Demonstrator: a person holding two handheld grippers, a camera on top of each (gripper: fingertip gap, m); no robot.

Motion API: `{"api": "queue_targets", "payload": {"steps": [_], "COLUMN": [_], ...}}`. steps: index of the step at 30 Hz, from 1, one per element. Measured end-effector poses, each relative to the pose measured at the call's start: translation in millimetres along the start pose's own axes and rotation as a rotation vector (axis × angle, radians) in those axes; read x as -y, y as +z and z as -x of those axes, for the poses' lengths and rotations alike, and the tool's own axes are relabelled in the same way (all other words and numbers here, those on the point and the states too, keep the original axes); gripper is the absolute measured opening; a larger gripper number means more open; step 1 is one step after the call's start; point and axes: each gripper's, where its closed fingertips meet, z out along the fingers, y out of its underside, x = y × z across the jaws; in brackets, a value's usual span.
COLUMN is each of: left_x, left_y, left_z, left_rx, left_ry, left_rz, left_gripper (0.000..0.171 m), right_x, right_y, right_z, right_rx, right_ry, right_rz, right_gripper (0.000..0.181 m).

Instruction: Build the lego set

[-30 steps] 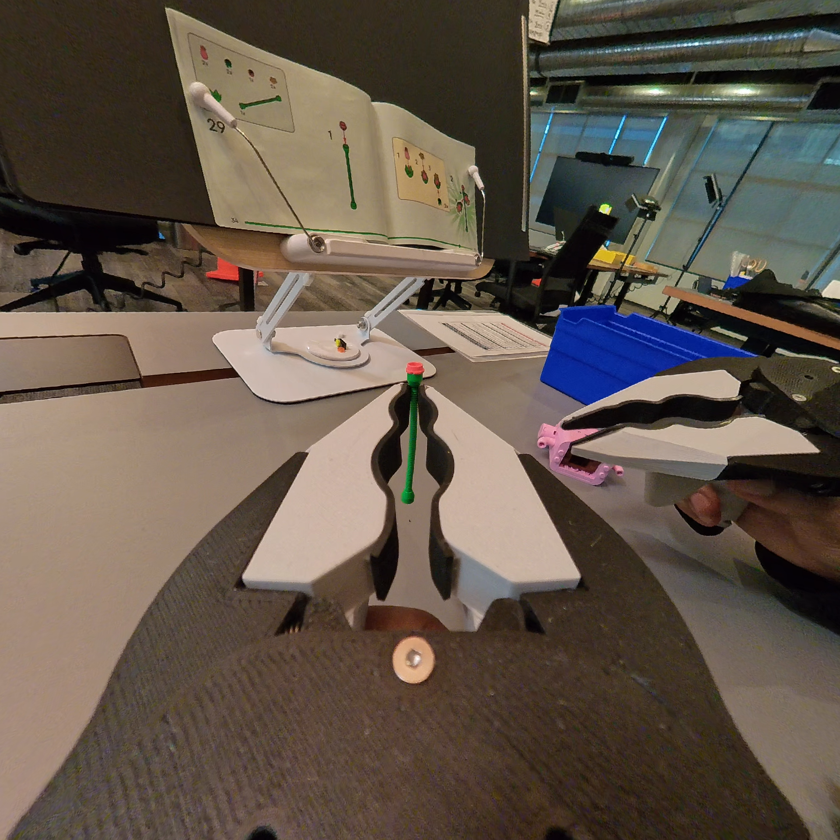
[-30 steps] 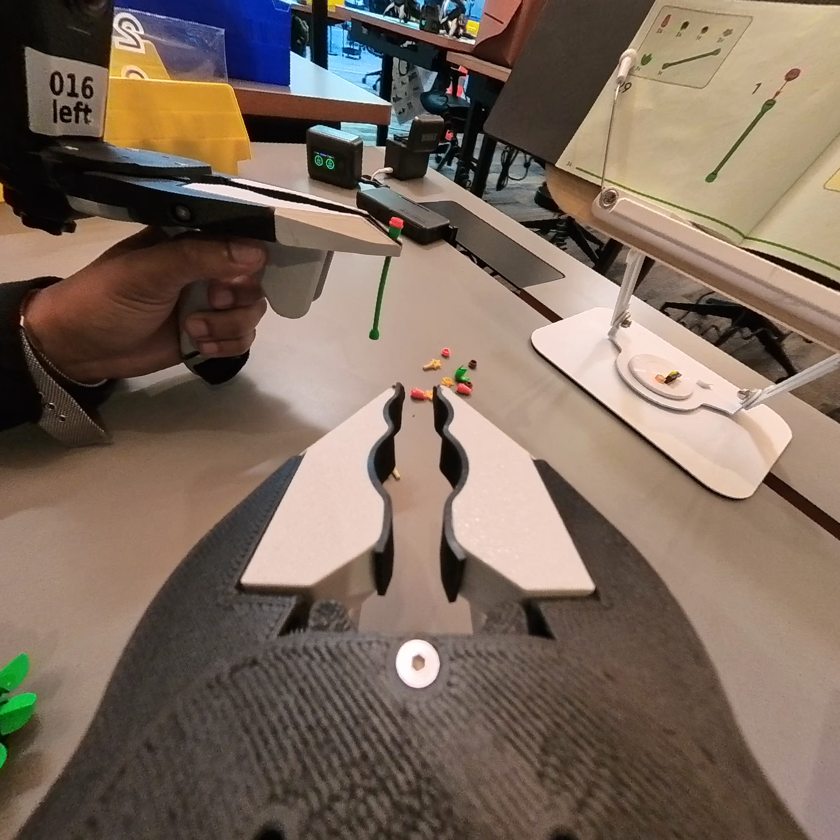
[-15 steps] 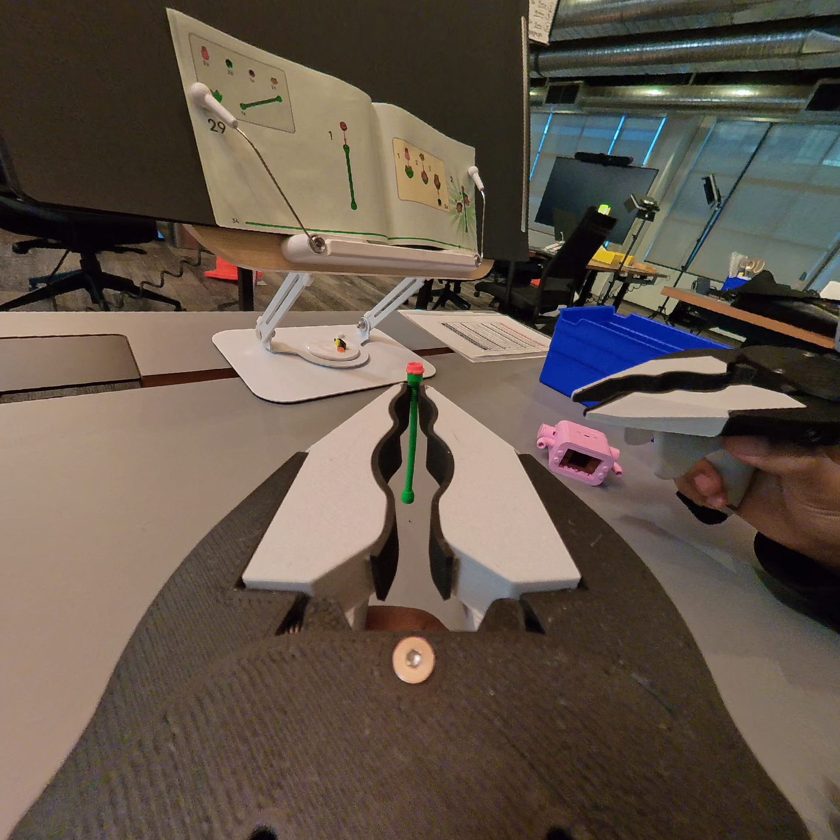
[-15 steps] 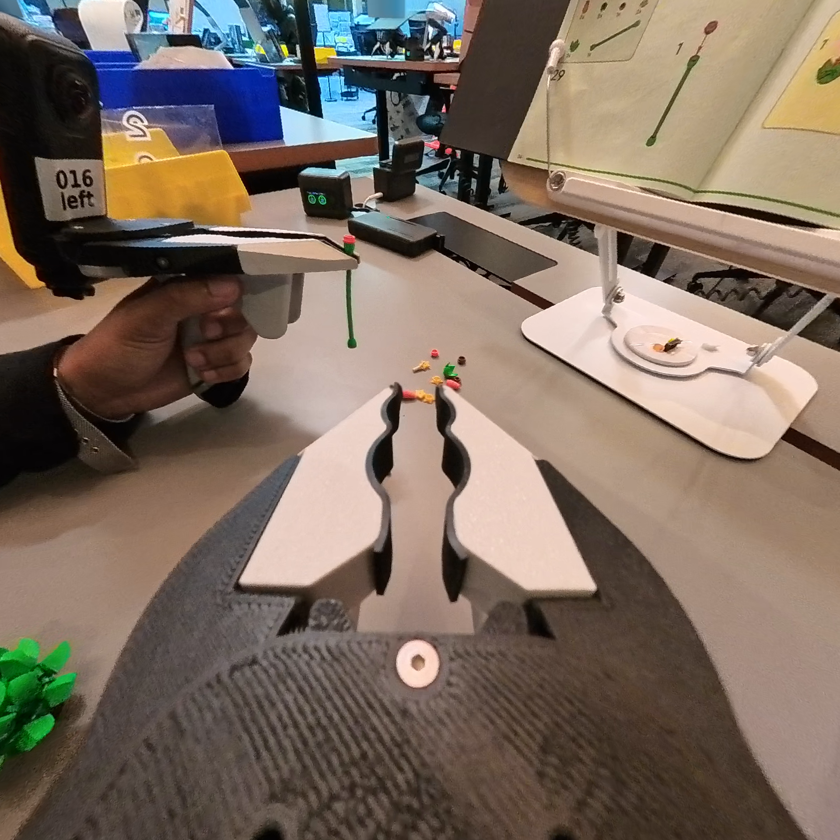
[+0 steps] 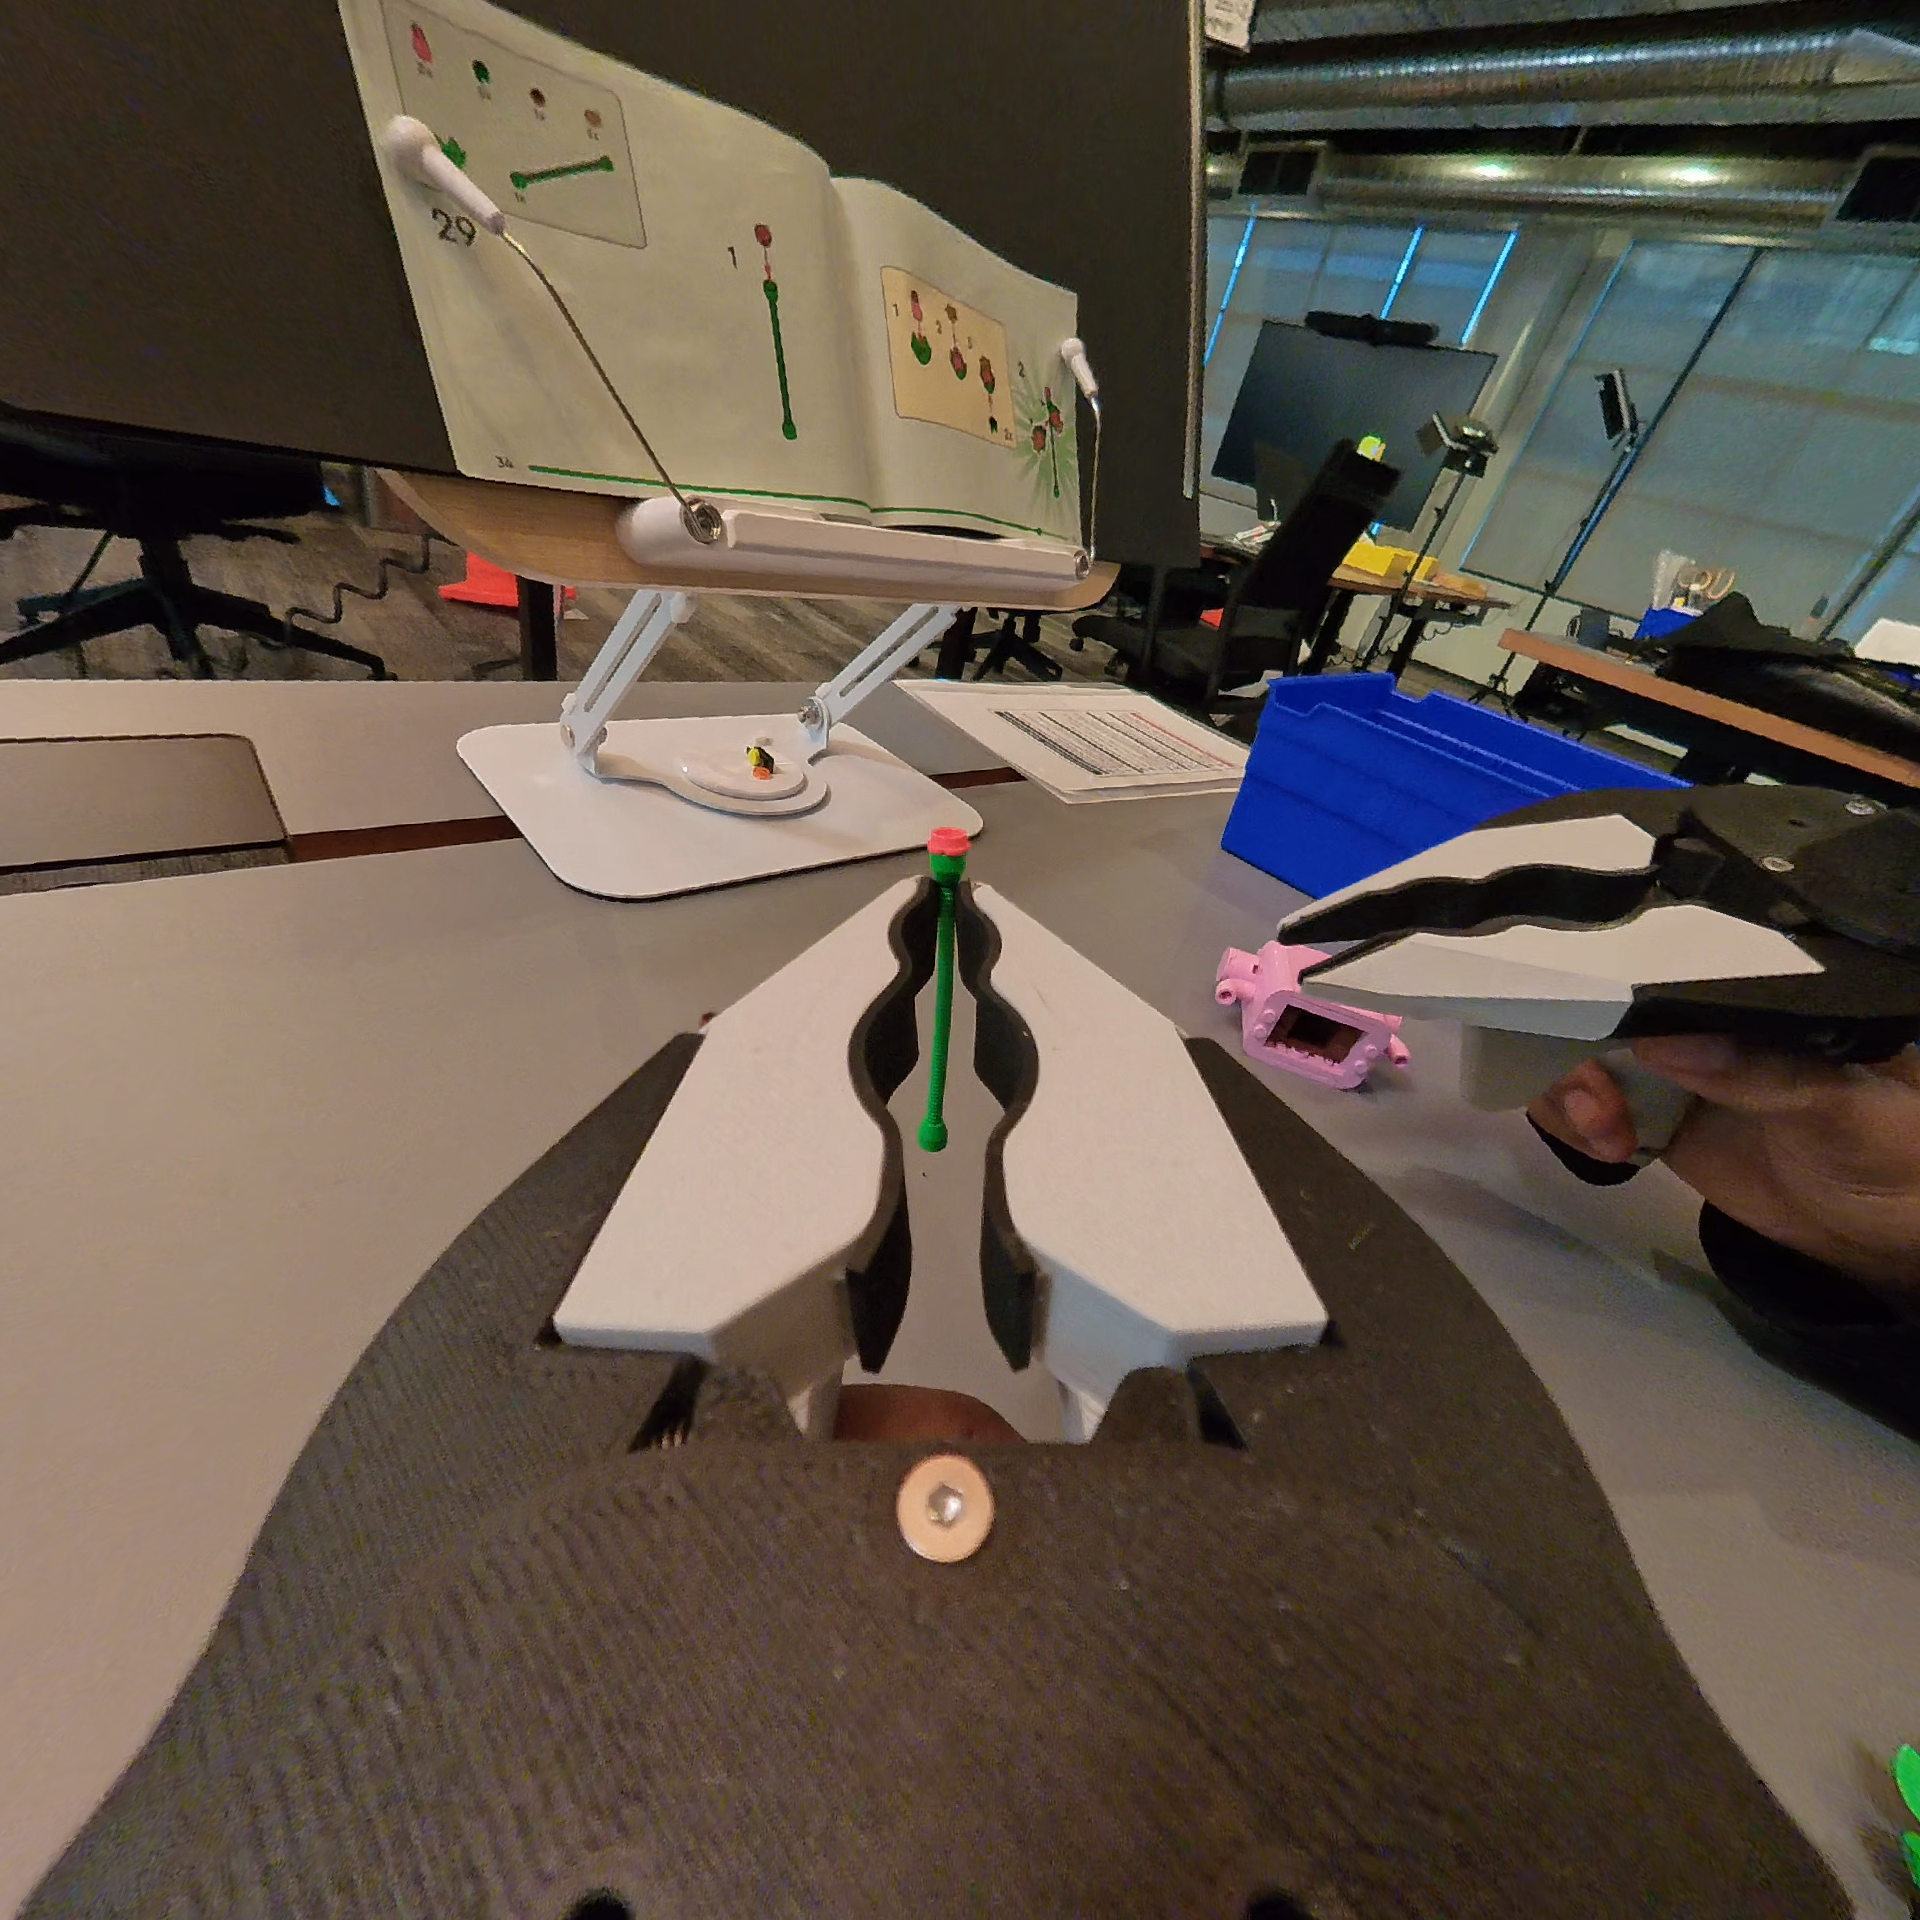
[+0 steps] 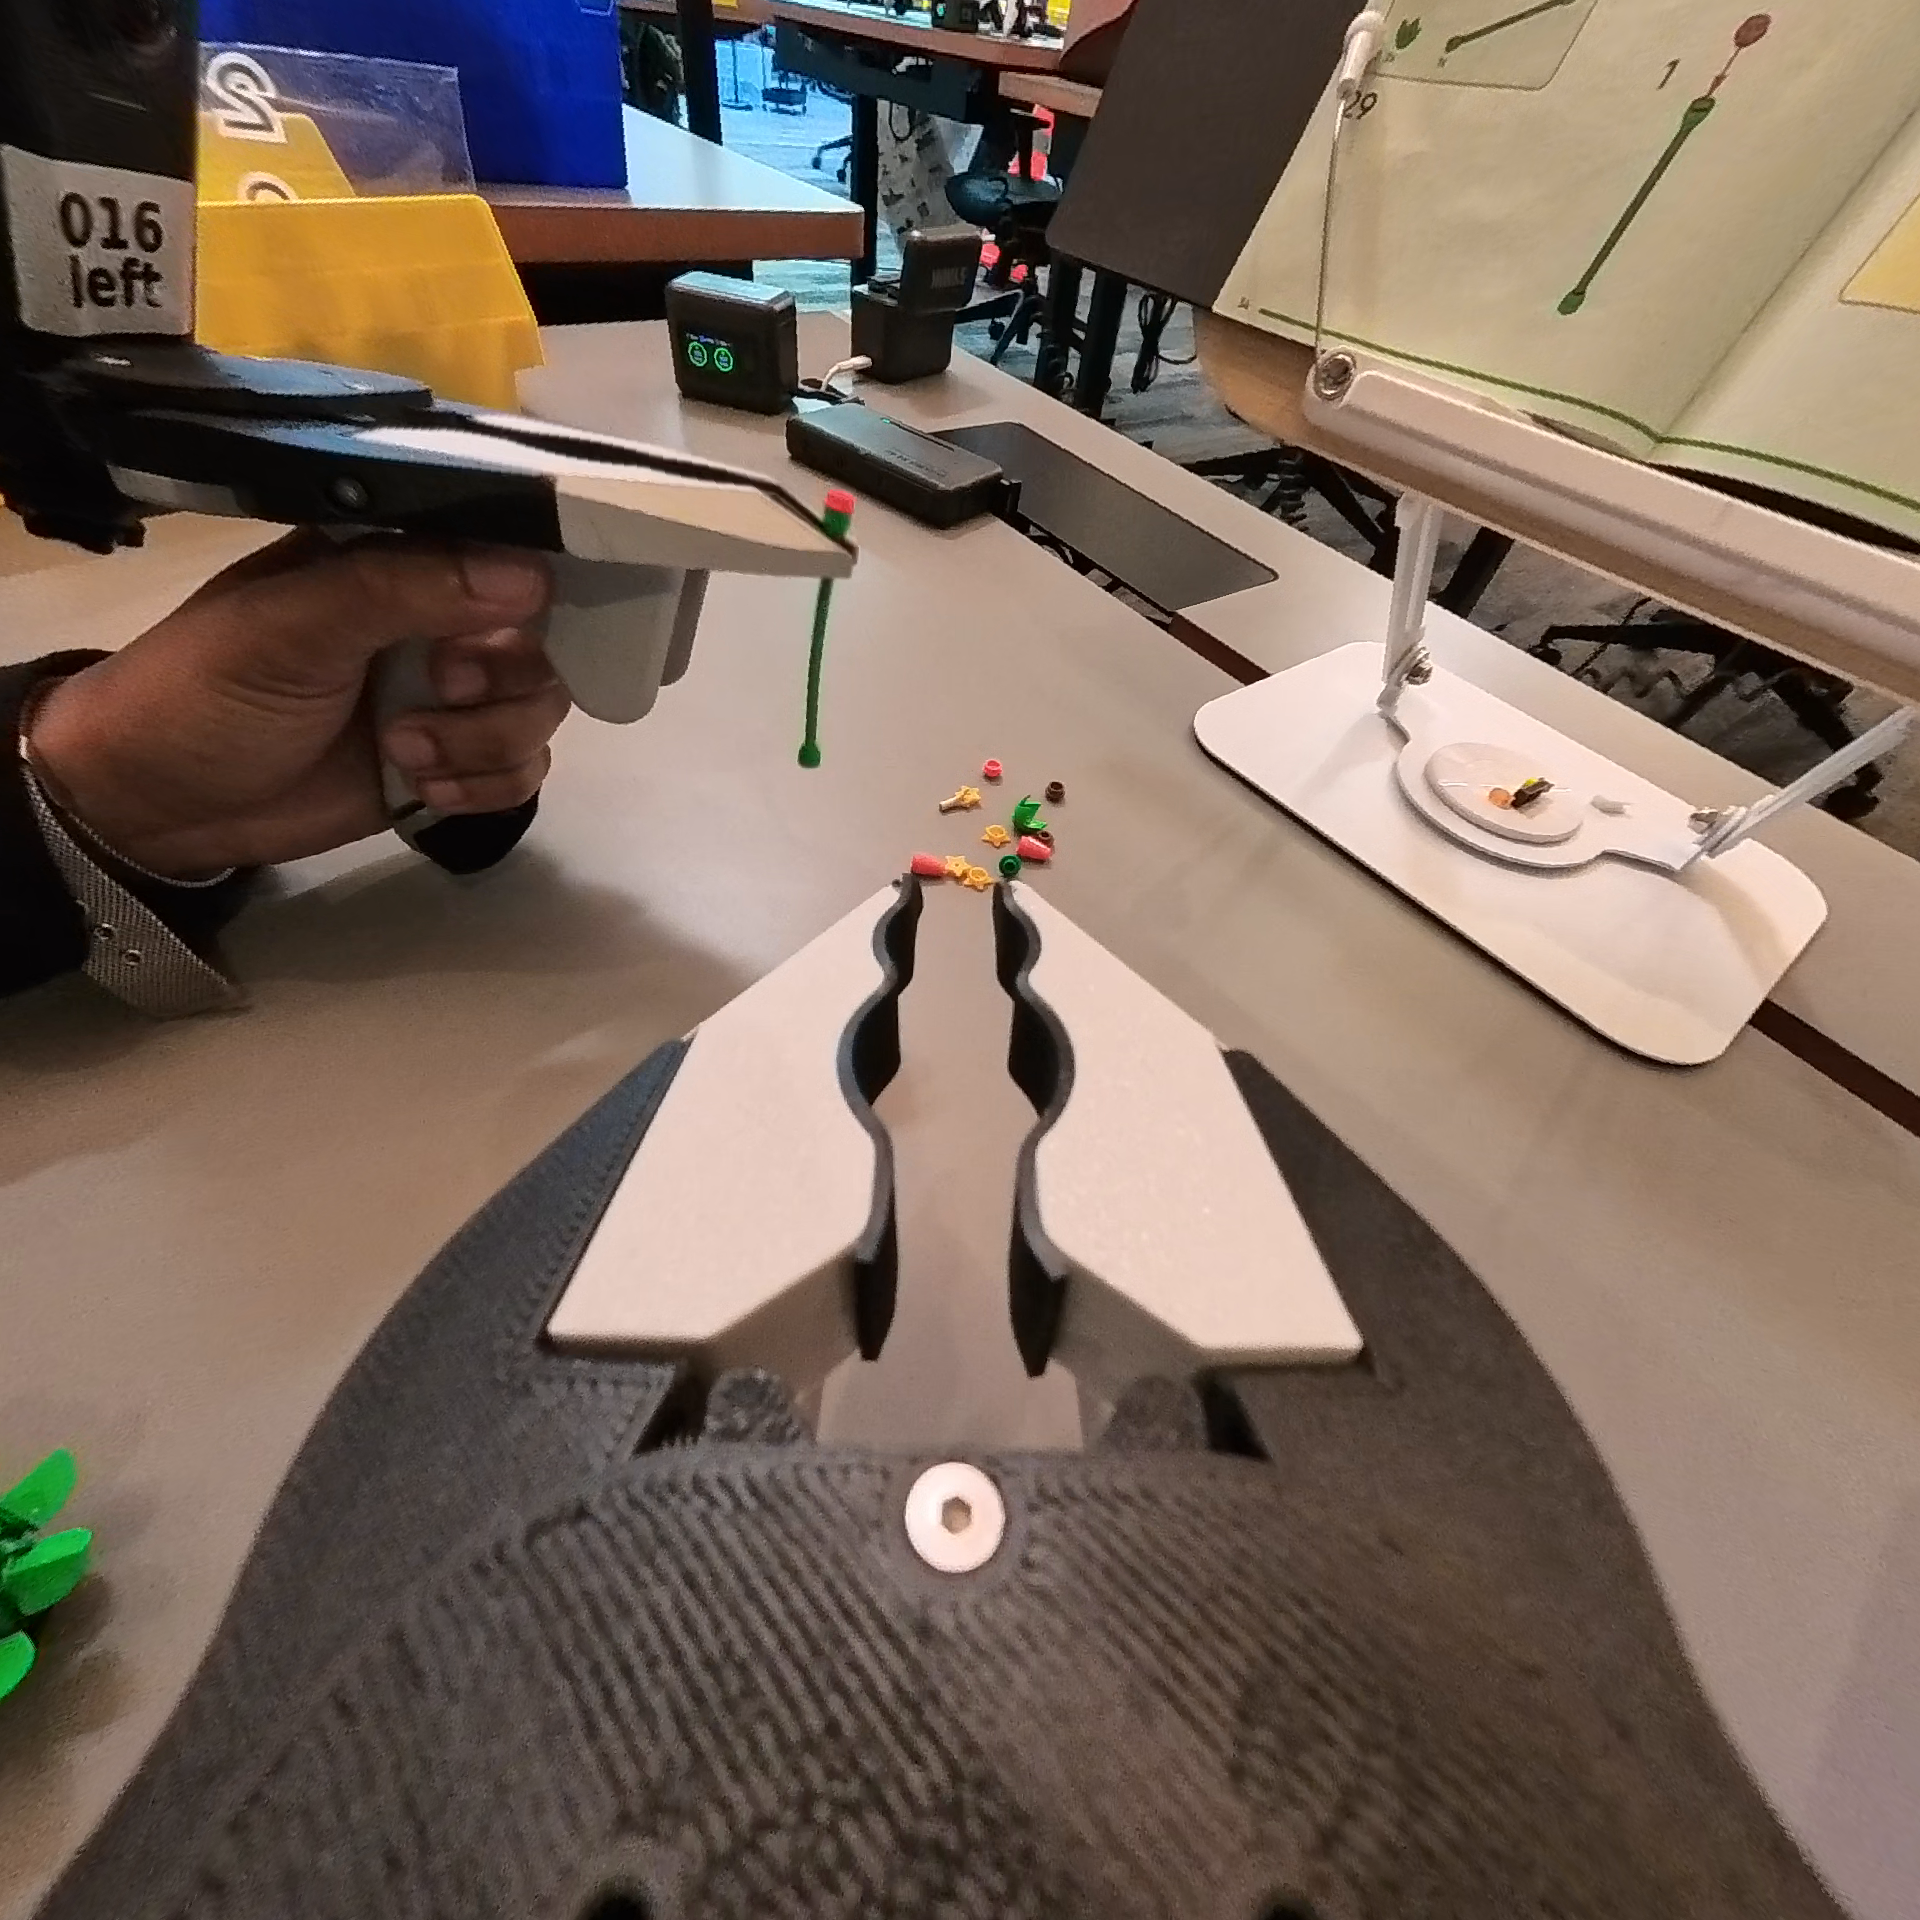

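Observation:
My left gripper [image 5: 945, 883] is shut on a thin green stem [image 5: 940, 1023] with a small red piece on top; the stem hangs down above the table. It also shows in the right wrist view [image 6: 816, 665], held by the left gripper [image 6: 831, 545]. My right gripper [image 6: 956, 894] is open and empty, low over the table, its tips just short of a scatter of small loose pieces [image 6: 997, 831] in red, yellow, green and brown. In the left wrist view the right gripper [image 5: 1299, 951] is at the right, in front of a pink lego block [image 5: 1314, 1023].
An open instruction booklet [image 5: 727, 301] rests on a white stand [image 5: 717, 821] at the back. A blue bin [image 5: 1392, 779] stands at the right. A green leafy lego piece [image 6: 36, 1548] lies at the near left of the right wrist view. Black devices [image 6: 727, 343] and a yellow bin [image 6: 353, 281] stand behind. Some 10 centimeters of space lies between my two pairs of fingers.
My right gripper has swung and come closer to the loose pieces on the table. My left gripper has kept hold of the green stem and hardly moved.

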Motion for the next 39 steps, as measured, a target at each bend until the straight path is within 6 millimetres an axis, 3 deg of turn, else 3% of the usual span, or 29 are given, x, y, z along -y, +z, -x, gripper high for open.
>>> {"api": "queue_targets", "payload": {"steps": [10, 17, 22, 28, 39], "left_x": [-22, -42, -58, -74, -80], "left_y": [3, -1, -2, -3, -8], "left_z": [17, 38, 40, 36, 43], "left_rx": [0.068, 0.127, 0.096, 0.081, 0.098], "left_ry": [-0.052, -0.196, -0.314, -0.331, -0.346], "left_rz": [0.136, 0.258, 0.342, 0.448, 0.491], "left_gripper": [0.0, 0.0, 0.0, 0.0, 0.002], "right_x": [-2, -4, -4, -4, -5], "right_y": [2, 3, 3, 4, 4], "right_z": [1, 1, 1, 1, 1], "right_rx": [0.001, -0.002, -0.002, -0.007, -0.011], "right_ry": [-0.003, -0.013, -0.013, -0.024, -0.033], "right_rz": [0.01, 0.017, 0.019, 0.019, 0.025], "right_gripper": [0.013, 0.013, 0.013, 0.012, 0.012]}}
